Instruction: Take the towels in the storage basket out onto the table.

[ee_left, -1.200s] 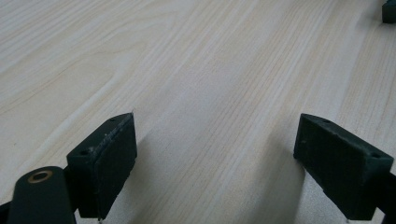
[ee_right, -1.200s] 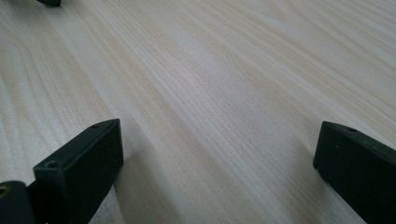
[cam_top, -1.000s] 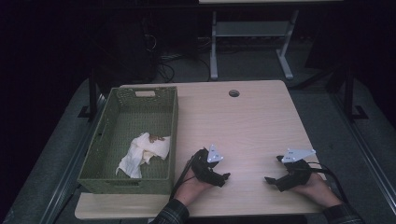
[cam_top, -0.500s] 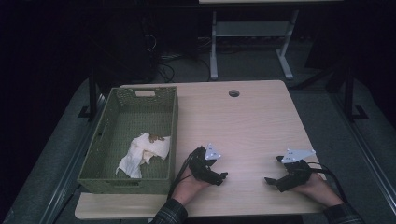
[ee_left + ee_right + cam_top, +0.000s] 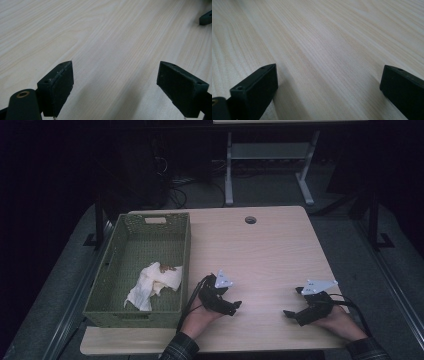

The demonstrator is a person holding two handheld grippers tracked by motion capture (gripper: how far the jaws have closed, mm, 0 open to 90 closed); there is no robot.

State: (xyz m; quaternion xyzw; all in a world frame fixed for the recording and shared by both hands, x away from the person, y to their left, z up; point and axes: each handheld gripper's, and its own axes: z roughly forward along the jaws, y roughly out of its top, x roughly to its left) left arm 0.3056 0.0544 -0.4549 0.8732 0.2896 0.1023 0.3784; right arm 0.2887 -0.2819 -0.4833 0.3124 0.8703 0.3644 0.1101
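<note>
Plaid sleeves are worn. Each black gripper, left gripper (image 5: 231, 305) and right gripper (image 5: 292, 308), is topped by a grey three-cornered plate and trailed by a black cable.

A crumpled white cloth (image 5: 154, 284) with a small brown patch at its upper edge lies in the near half of the green mesh basket (image 5: 111, 265). From the table's centre it sits toward eight o'clock.

Left gripper (image 5: 115, 85) low over bare light wood table (image 5: 105, 37), jaws spread wide, nothing between. Black tip of right gripper (image 5: 206, 18) poking in at far right edge.
</note>
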